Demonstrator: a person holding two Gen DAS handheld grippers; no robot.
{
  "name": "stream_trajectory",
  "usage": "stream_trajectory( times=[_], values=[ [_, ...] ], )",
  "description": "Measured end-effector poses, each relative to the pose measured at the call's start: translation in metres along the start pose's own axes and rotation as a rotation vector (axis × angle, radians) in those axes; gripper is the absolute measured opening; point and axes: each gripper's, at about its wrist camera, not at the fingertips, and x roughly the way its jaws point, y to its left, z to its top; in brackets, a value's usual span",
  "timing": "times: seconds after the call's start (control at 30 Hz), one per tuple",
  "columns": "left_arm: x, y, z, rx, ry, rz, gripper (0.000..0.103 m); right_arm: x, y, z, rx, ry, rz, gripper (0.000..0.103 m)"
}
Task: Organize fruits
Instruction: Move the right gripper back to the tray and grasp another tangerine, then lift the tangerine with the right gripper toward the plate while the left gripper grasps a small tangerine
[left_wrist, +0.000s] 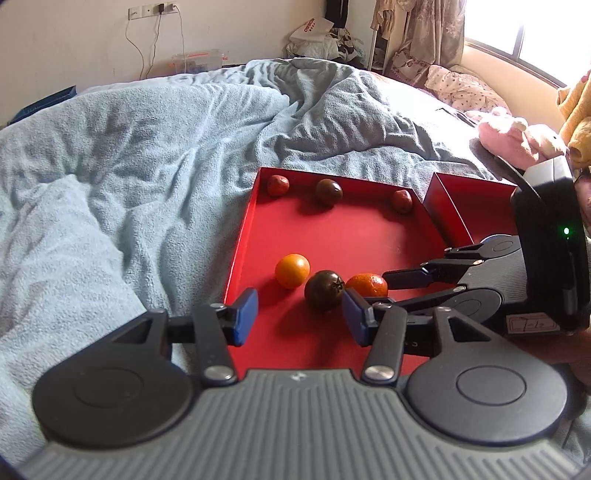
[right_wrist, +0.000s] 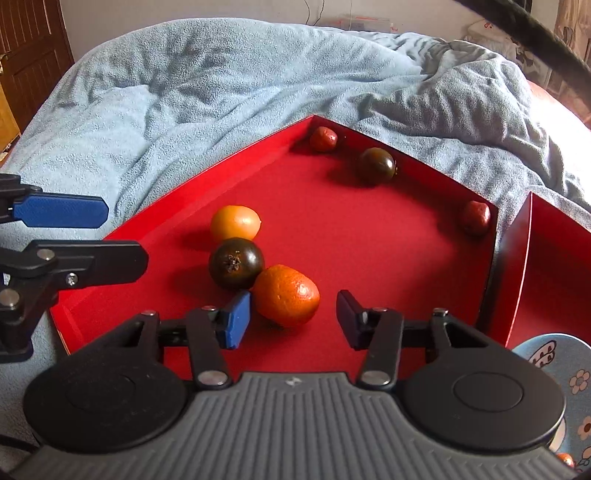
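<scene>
A red tray (left_wrist: 332, 236) (right_wrist: 369, 236) lies on the bed with several fruits. Near its front sit a yellow-orange fruit (left_wrist: 292, 270) (right_wrist: 235, 222), a dark tomato (left_wrist: 324, 289) (right_wrist: 236, 263) and an orange mandarin (left_wrist: 367, 285) (right_wrist: 286, 295), close together. At the far wall sit a small red fruit (left_wrist: 277, 185) (right_wrist: 323, 138), a second dark tomato (left_wrist: 328, 191) (right_wrist: 377, 165) and another small red fruit (left_wrist: 402, 201) (right_wrist: 475, 218). My left gripper (left_wrist: 299, 317) is open, just short of the near dark tomato. My right gripper (right_wrist: 293, 319) (left_wrist: 410, 284) is open with the mandarin at its fingertips.
A second red tray (left_wrist: 469, 206) (right_wrist: 543, 266) stands to the right of the first. A rumpled blue blanket (left_wrist: 147, 155) (right_wrist: 221, 85) covers the bed. A floral plate (right_wrist: 569, 376) sits at the right edge. Pink plush toys (left_wrist: 517, 136) lie far right.
</scene>
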Motion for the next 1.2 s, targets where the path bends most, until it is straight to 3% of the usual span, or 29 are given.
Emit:
stream_trajectory(
  times=[0.23,0.67,0.8,1.0,1.2],
  values=[
    [0.005,0.000,-0.001,-0.004,0.022,-0.015,0.053,-0.006,-0.003,-0.007,0.015,-0.020,-0.013,0.045],
    [0.033,-0.032,0.009,0.089,0.072,-0.111,0.053,-0.107,-0.024,-0.055,0.114,-0.209,-0.137,0.045],
    [0.043,-0.036,0.011,0.107,0.067,-0.091,0.053,-0.124,-0.027,-0.064,0.135,-0.223,-0.137,0.045],
    [0.059,-0.009,0.021,-0.011,0.082,-0.010,0.053,-0.129,-0.019,-0.075,0.143,-0.214,-0.104,0.045],
    [0.083,-0.009,0.026,0.034,0.113,0.028,0.052,-0.129,-0.008,-0.077,0.134,-0.208,-0.081,0.045]
  ],
)
